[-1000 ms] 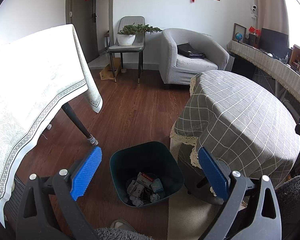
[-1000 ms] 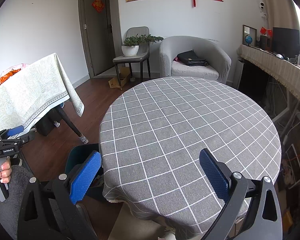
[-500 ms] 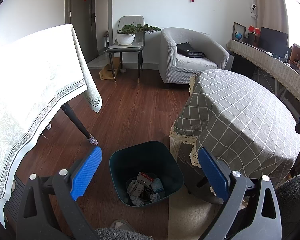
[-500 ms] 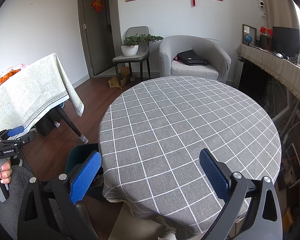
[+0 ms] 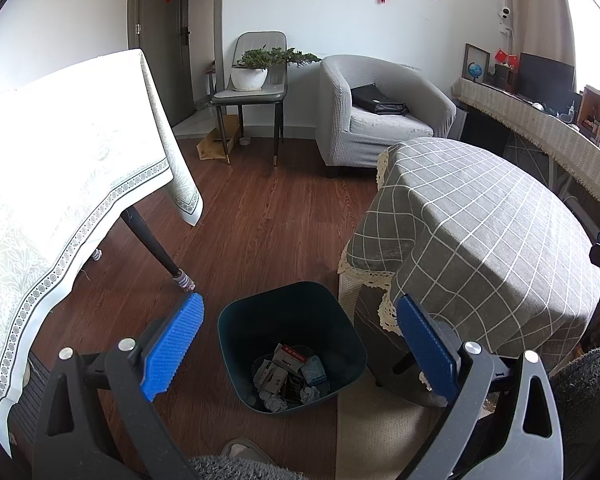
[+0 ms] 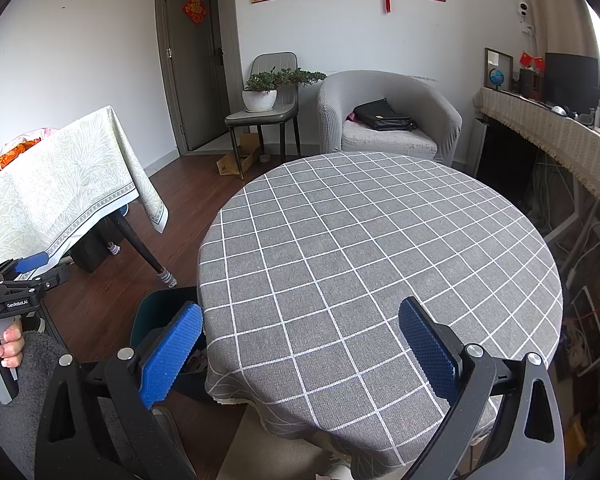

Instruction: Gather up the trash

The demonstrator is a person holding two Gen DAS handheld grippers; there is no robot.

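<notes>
— Hovering my left gripper [image 5: 298, 338] above the dark bin [image 5: 292, 344], jaws spread wide with nothing between them. What do you make of it?

— Your bin sits on the wood floor, just beside the round table's checked cloth [image 5: 480, 232], and there is trash [image 5: 290, 376] in its bottom: crumpled paper, small boxes. And your other hand?

— My right gripper [image 6: 300, 354] hangs over the near edge of that same cloth [image 6: 380, 260], released as well, empty. From here I see no litter on the tabletop.

— Then I judge the collecting nearly finished, or at a pause between pieces. I can't see any loose scrap on the floor around the bin, though the space under both tables is hidden.

— So how do I do this step well?

— Look before you move. Sweep each camera slowly along the floor beside the white-clothed table [image 5: 68, 168] and under the cloth's hanging hem. If something turns up, come down over it with the fingers astride, close gently so paper doesn't squirt out, and let go only when squarely above the bin's mouth.

— And the cloth?

— Keep the pads [image 6: 170, 354] off its fringe; it would likely snag and drag.
</notes>
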